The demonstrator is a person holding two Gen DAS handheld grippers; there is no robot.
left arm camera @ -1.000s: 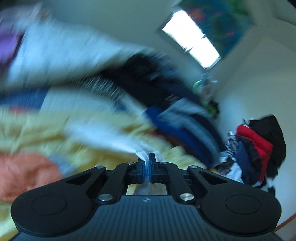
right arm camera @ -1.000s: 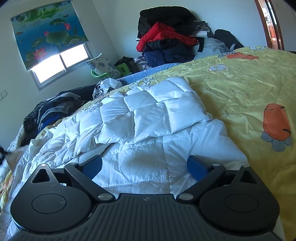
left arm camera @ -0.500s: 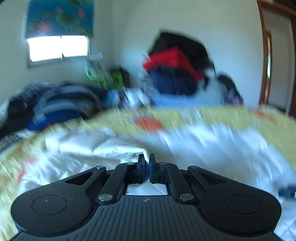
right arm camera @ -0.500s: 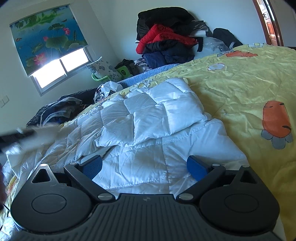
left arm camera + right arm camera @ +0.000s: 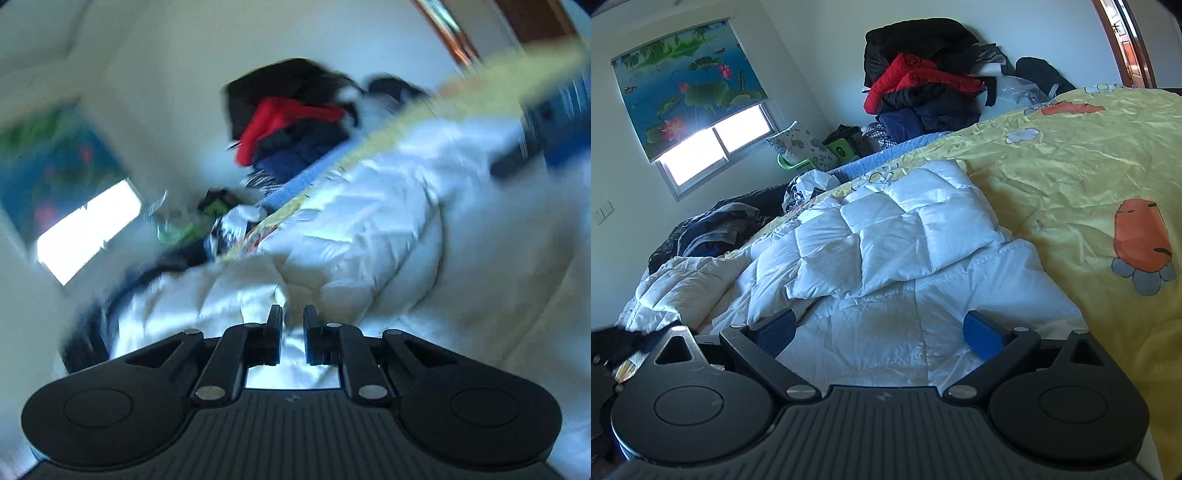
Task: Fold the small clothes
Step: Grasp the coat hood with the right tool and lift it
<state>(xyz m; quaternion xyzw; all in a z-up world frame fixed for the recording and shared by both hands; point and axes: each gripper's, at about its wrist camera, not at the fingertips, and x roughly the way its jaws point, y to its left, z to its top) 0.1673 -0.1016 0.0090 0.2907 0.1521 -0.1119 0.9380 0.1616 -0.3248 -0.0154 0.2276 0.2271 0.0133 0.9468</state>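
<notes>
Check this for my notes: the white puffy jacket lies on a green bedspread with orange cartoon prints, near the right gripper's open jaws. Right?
Not quite: the bedspread is yellow, not green, as the right wrist view shows. The rest holds: the white puffy jacket lies on it, near the right gripper's open jaws.

Daylight enters through the window (image 5: 716, 147) at ten o'clock; the right wrist view is sharp, the left wrist view motion-blurred, both edges fisheye-bent.

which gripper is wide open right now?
The right gripper: its blue pads stand far apart over the white puffer jacket. The left gripper shows only a narrow, opening gap.
</notes>
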